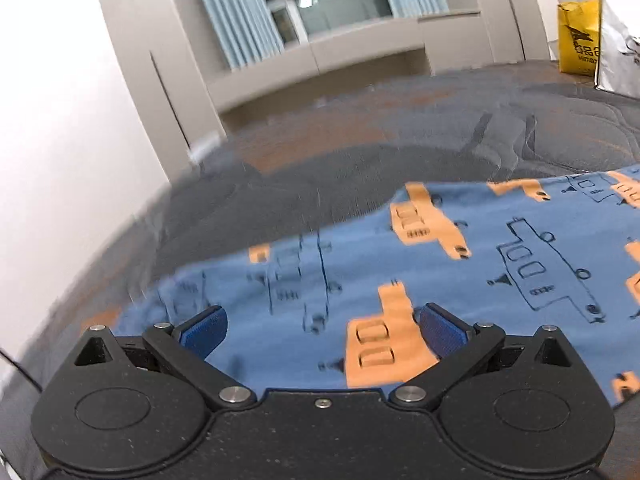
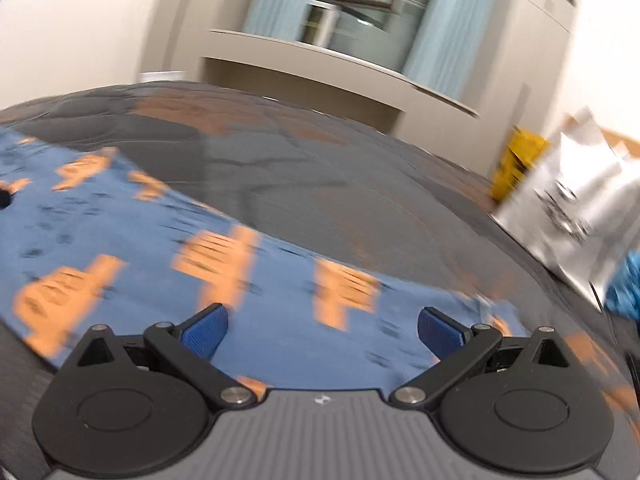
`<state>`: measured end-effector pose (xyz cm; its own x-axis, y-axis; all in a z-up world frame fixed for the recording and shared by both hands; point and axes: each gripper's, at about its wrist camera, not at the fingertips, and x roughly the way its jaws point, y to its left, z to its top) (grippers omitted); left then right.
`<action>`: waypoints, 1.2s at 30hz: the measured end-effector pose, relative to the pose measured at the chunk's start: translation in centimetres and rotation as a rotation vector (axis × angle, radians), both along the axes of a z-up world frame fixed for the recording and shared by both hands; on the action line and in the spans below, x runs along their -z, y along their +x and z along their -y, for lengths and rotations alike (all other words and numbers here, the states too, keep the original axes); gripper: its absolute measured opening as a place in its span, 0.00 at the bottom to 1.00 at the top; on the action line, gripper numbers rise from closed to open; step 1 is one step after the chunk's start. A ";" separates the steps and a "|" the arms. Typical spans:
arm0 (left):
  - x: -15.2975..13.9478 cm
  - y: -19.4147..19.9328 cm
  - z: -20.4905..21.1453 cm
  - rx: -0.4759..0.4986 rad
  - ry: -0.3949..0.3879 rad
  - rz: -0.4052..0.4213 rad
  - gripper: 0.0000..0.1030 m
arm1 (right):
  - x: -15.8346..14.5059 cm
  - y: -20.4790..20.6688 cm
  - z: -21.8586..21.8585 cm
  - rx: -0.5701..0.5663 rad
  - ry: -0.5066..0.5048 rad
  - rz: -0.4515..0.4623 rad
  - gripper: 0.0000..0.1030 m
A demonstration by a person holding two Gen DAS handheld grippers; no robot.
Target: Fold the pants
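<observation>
Left wrist view: the left tool (image 1: pixel 323 330) hangs over the pants (image 1: pixel 460 280) with its two blue pads spread wide and nothing between them. The pants are blue with orange and outlined vehicle prints, and they lie flat on the bed (image 1: pixel 360 152), whose cover is dark grey with rust-coloured patches. Beyond the pants, at the bed's far right corner, stand two bags: a yellow bag (image 1: pixel 578 40) with dark lettering that is cut off and cannot be read, and just beside it a white bag (image 1: pixel 620 48) with a dark drawing on it.

In the right wrist view, heavily blurred, the right tool (image 2: pixel 323 330) likewise stands wide and holds nothing, low over the near edge of the pants (image 2: pixel 140 248). The yellow bag (image 2: pixel 516 164) and the white bag (image 2: pixel 576 200) appear to the right of the pants, and something bright blue, perhaps cloth (image 2: pixel 626 284), sits just past the white bag.
</observation>
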<state>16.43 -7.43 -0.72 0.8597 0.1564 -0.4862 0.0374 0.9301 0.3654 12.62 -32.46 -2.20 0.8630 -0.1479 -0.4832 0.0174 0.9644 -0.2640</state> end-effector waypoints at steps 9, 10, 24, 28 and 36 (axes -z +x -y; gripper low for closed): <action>-5.1 0.2 6.9 0.133 -0.111 0.013 1.00 | 0.9 -3.5 9.8 0.149 0.140 0.020 1.00; -5.2 0.6 8.2 0.173 -0.141 0.000 1.00 | 1.4 -3.5 10.7 0.154 0.169 0.016 1.00; -1.2 8.7 29.1 0.655 -0.251 -0.228 0.99 | 1.2 -8.5 19.2 -0.017 0.819 -0.003 0.97; 0.4 9.9 29.5 0.619 -0.252 -0.272 1.00 | 1.8 -7.3 19.5 0.032 0.867 0.026 0.92; -1.4 11.6 28.1 0.567 -0.395 -0.307 0.99 | 2.8 -6.2 19.9 0.197 0.910 0.144 0.42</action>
